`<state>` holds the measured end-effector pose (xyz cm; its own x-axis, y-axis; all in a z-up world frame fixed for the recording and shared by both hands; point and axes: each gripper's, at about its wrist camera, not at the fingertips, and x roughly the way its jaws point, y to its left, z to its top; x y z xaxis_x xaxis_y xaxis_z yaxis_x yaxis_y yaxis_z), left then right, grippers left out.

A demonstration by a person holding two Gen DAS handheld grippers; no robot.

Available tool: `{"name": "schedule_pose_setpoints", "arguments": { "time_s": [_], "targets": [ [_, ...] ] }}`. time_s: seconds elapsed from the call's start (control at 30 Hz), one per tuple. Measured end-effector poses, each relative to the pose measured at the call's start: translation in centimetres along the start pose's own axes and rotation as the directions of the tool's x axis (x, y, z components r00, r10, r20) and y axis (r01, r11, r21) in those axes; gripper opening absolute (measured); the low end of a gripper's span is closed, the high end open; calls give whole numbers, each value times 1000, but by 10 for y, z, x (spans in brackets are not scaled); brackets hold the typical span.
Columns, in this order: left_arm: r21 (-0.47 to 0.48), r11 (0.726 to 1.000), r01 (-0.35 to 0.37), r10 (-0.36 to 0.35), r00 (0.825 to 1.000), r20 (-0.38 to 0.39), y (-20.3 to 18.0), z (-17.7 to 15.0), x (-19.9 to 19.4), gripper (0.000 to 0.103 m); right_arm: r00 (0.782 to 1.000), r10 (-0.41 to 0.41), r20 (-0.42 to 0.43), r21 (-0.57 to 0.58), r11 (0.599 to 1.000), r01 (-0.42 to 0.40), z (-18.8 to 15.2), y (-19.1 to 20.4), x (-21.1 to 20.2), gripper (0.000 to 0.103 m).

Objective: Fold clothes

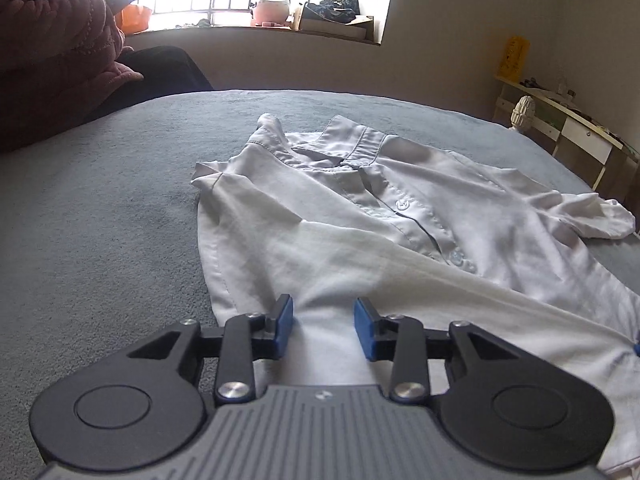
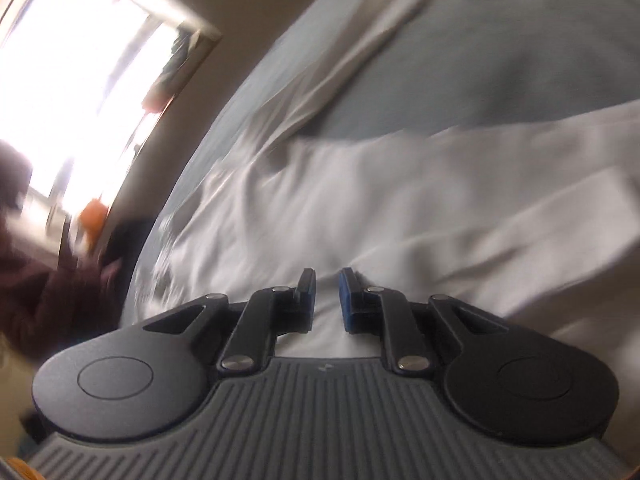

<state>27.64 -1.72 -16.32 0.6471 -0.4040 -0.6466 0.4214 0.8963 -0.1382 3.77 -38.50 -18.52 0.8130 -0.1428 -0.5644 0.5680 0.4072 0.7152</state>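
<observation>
One white shirt [image 1: 360, 216], buttoned, collar far, spread crumpled and unfolded on the grey bed [image 1: 100, 208]; your left hand-held gripper [image 1: 323, 330] and right hand-held gripper [image 2: 326, 300] both gape empty over its near hem.

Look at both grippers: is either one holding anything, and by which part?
Nothing is held. The left gripper and right gripper are both open over the white shirt, near its lower end, with fabric visible between the fingers.
</observation>
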Motion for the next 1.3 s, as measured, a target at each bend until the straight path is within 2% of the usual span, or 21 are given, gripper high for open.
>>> {"name": "schedule_pose_setpoints", "arguments": {
  "time_s": [0.17,0.27,0.37,0.47,0.6,0.7,0.73,1.0,1.17,1.3],
  "targets": [
    [-38,999,7,-7,1000,-3,3,0,-2,38,994,-58,90,162,986,43,24,-47,-34,14],
    [-46,999,4,-4,1000,-8,2,4,-8,48,997,9,75,208,978,-24,34,-53,-52,14],
    [-50,999,12,-11,1000,10,-1,6,-25,52,993,107,-41,185,978,-97,37,-45,-59,15],
    [-37,999,27,-26,999,18,-5,2,-42,55,968,155,-196,162,979,-124,28,-40,-55,16],
    [-14,1000,-5,4,999,-39,-9,-11,-47,55,958,137,-253,238,968,-75,15,-65,-48,17],
    [-82,996,-41,36,998,-59,5,-20,-55,55,950,122,-289,297,954,-33,6,-85,-43,16],
    [-112,993,-47,40,997,-58,11,-22,-60,55,948,143,-285,331,943,-43,4,-89,-44,18],
    [-201,979,-40,41,999,0,23,-35,-117,55,931,243,-272,323,935,-149,6,-62,-73,21],
    [-170,984,-45,34,997,-63,10,-56,-131,55,905,293,-308,316,929,-193,-6,-29,-73,21],
    [-173,985,-11,-1,997,-72,7,-77,-143,54,879,307,-364,288,935,-208,-25,2,-67,21]
  ]
}}
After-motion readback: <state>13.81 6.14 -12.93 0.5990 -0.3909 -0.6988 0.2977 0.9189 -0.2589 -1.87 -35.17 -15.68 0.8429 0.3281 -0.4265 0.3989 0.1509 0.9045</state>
